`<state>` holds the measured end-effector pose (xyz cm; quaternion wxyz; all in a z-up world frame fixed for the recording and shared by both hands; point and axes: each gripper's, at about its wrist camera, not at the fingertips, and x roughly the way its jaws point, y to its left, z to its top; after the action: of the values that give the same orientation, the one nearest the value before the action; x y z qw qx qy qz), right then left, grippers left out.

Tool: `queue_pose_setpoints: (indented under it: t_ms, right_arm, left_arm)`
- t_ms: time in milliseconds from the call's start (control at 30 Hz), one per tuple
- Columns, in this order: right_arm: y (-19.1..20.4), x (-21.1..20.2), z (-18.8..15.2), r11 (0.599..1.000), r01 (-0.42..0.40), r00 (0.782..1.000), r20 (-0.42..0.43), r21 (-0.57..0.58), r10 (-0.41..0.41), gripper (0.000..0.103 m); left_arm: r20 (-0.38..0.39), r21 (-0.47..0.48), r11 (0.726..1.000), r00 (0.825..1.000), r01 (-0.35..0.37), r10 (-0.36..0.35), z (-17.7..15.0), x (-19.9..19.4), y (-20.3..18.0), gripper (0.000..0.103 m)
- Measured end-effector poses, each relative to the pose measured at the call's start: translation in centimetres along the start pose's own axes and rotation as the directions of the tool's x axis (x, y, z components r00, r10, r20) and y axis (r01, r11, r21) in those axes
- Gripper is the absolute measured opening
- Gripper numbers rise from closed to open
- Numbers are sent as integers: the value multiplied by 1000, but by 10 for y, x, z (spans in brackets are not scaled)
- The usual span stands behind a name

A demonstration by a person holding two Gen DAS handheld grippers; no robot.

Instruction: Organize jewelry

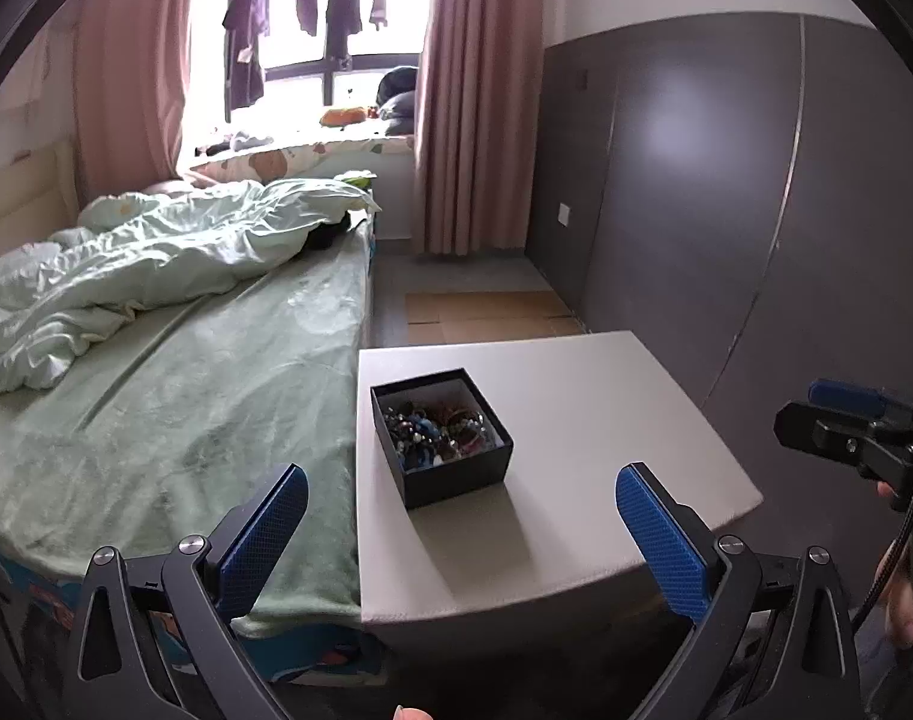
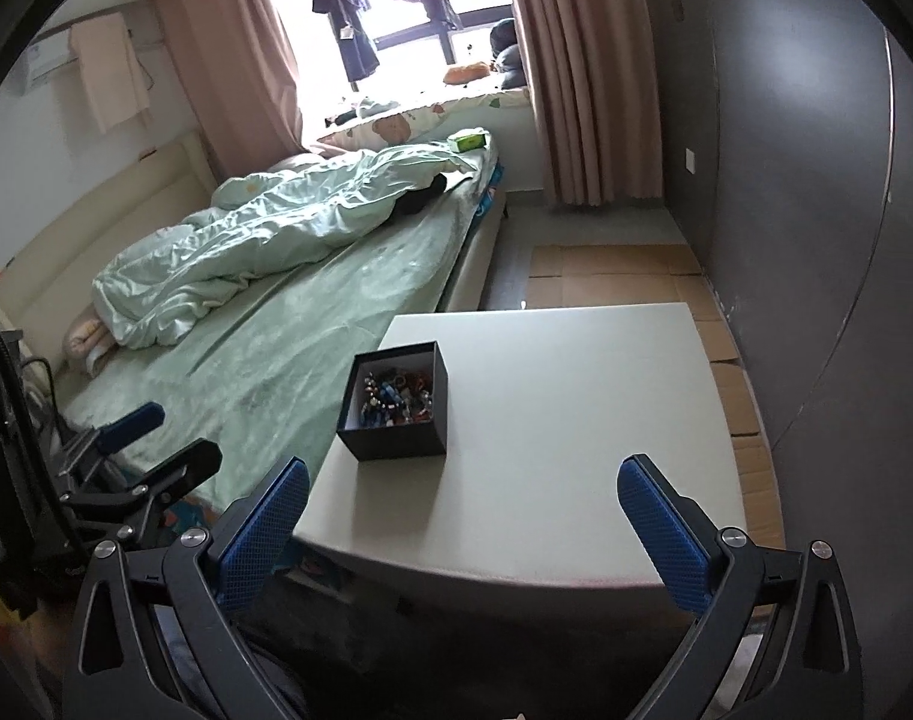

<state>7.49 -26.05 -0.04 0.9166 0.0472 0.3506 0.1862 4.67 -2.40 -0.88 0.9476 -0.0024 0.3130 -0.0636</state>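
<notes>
A small black open box [image 1: 441,438] filled with a heap of mixed beaded jewelry [image 1: 438,429] stands on a white square table [image 1: 606,420], near its left edge. It also shows in the right wrist view [image 2: 396,411]. My left gripper [image 1: 462,516] is open and empty, hovering short of the box above the table's near edge. My right gripper [image 2: 462,510] is open and empty, held above the near part of the table [image 2: 576,420], with the box ahead to the left. The right gripper shows at the right edge of the left wrist view [image 1: 846,426].
A bed [image 1: 186,372] with a green sheet and a crumpled quilt [image 1: 126,264] adjoins the table's left side. Grey wardrobe doors [image 1: 726,180] stand to the right. Flattened cardboard [image 2: 636,276] lies on the floor beyond the table. Curtains and a window are at the back.
</notes>
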Motion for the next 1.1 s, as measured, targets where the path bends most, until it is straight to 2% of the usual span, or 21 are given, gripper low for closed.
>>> queue_pose_setpoints:
  t_ms: [167, 533, 667, 800, 1100]
  right_arm:
    - [-1, -5, -15, 1000, 13, 1000, 3, -19, -13, 103]
    - [-10, -26, -49, 1000, 6, 1000, 24, -19, -5, 103]
    - [-12, -36, -53, 1000, 2, 998, 59, -19, -1, 103]
    - [-13, -37, -54, 999, 30, 998, 59, -12, -29, 103]
    - [-9, -41, -56, 999, 37, 997, 69, -8, -36, 103]
  left_arm:
    - [6, -7, 1000, 1000, 14, -13, -12, -7, -1, 103]
    - [91, -37, 999, 996, 2, 1, -29, -38, 4, 103]
    - [107, -70, 998, 994, 8, 0, -29, -41, 12, 103]
    - [111, -105, 994, 994, 20, -8, -29, -41, 17, 103]
    - [105, -90, 996, 994, 5, 4, -29, -40, 12, 103]
